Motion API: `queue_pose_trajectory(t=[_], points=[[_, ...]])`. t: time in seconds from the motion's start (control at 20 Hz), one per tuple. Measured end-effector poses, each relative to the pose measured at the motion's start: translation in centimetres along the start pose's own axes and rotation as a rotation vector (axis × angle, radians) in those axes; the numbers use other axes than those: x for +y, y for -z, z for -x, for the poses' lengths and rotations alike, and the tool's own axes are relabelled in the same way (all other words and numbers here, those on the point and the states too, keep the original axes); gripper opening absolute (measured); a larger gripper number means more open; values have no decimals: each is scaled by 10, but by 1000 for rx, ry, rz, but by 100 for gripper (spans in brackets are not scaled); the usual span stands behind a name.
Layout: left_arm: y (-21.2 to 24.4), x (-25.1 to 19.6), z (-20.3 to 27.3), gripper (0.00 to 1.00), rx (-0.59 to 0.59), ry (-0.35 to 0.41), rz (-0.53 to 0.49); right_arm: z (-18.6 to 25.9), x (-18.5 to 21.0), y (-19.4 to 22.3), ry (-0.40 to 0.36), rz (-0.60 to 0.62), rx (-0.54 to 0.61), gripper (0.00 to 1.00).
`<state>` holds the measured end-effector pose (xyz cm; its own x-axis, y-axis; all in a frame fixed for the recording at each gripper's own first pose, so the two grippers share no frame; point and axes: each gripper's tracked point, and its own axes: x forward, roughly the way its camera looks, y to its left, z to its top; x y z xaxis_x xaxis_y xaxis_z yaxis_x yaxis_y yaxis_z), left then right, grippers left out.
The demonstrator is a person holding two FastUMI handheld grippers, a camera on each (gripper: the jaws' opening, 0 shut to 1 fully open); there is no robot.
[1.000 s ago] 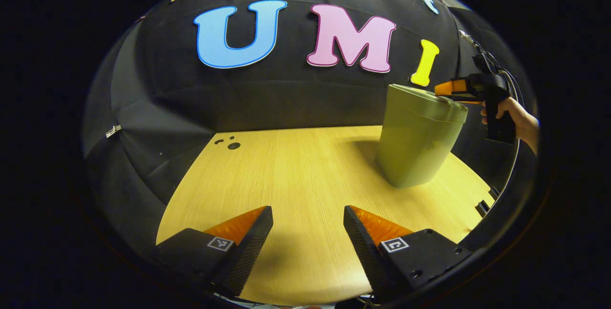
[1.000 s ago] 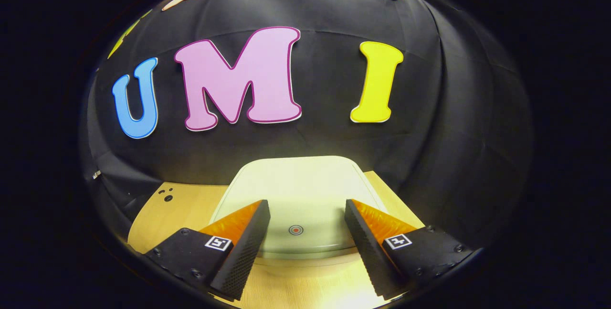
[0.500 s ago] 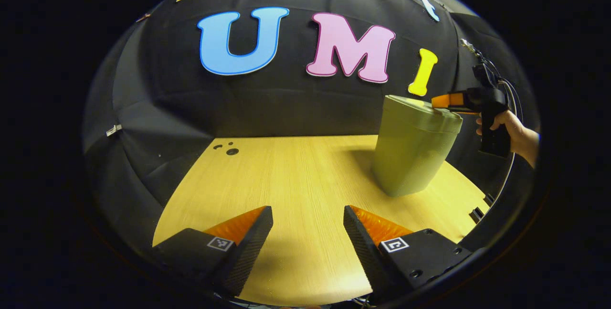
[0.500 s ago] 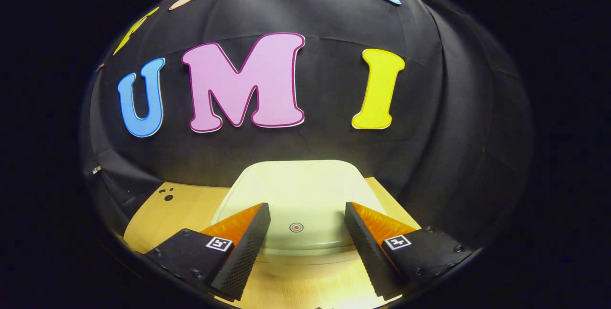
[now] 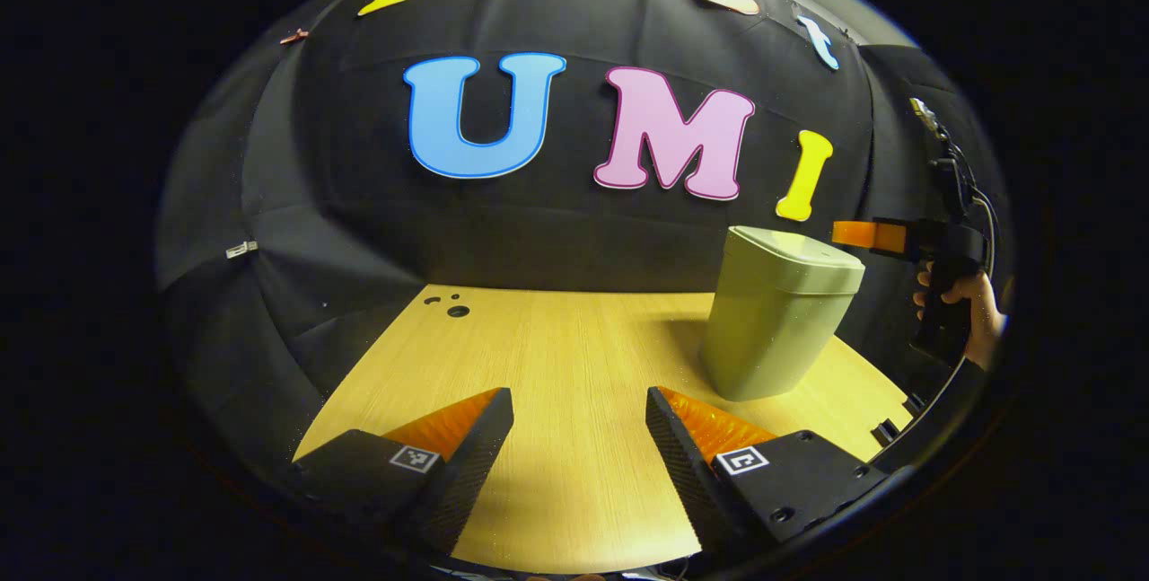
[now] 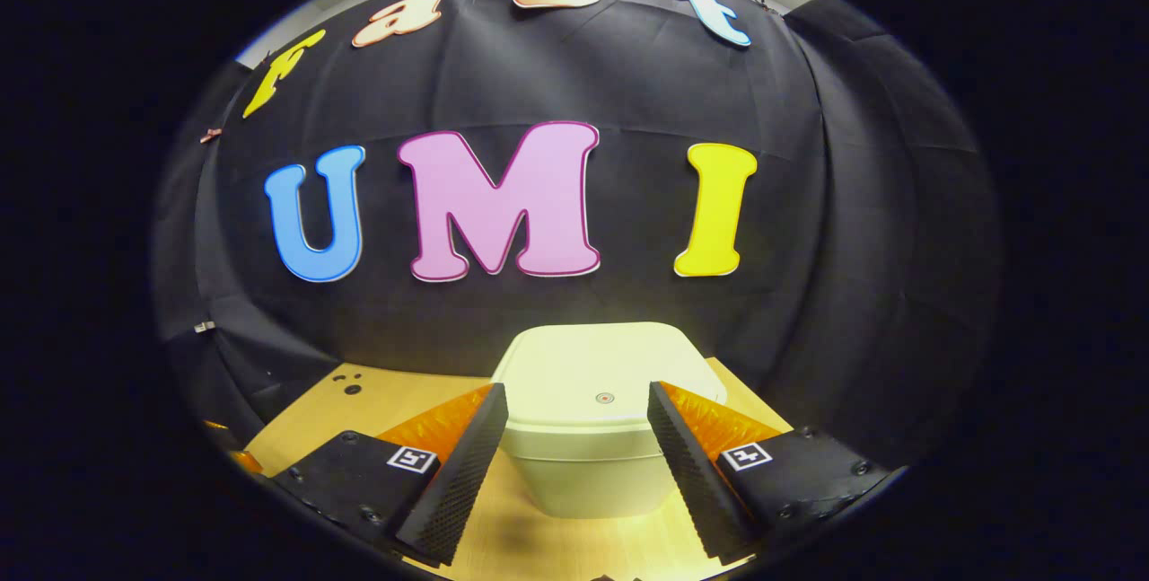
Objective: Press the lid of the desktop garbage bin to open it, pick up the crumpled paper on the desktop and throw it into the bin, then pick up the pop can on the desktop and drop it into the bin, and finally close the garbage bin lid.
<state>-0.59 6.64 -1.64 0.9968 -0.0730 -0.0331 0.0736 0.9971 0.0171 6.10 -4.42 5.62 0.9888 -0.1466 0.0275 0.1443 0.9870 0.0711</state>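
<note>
Wooden tabletop [image 5: 556,356] under black cloth wall [image 5: 359,204]. Left gripper [image 5: 579,419] low over bare wood, jaws wide, holding nothing. Green garbage bin [image 5: 776,316] at right, lid [image 6: 601,365] closed. Right gripper [image 6: 574,415] wide, empty, beside bin, held by hand [image 5: 965,294].

- The bin [image 6: 583,437] stands upright on the table [image 6: 386,388], its lid [image 6: 601,365] down flat.
- The right gripper [image 6: 574,410] sits short of the bin, fingers spread wide and framing it, clear of the lid.
- Small holes [image 6: 348,385] lie left of the bin.
</note>
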Motion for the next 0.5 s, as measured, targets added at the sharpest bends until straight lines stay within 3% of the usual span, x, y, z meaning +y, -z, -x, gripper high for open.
queue_pose_trajectory(t=[0.25,0.5], points=[[-2,-7,12,96,-44,-36,-6,45,26,8,-51,3,-24,98],[12,-16,17,96,-36,-35,-10,80,46,56,-96,16,78,98]])
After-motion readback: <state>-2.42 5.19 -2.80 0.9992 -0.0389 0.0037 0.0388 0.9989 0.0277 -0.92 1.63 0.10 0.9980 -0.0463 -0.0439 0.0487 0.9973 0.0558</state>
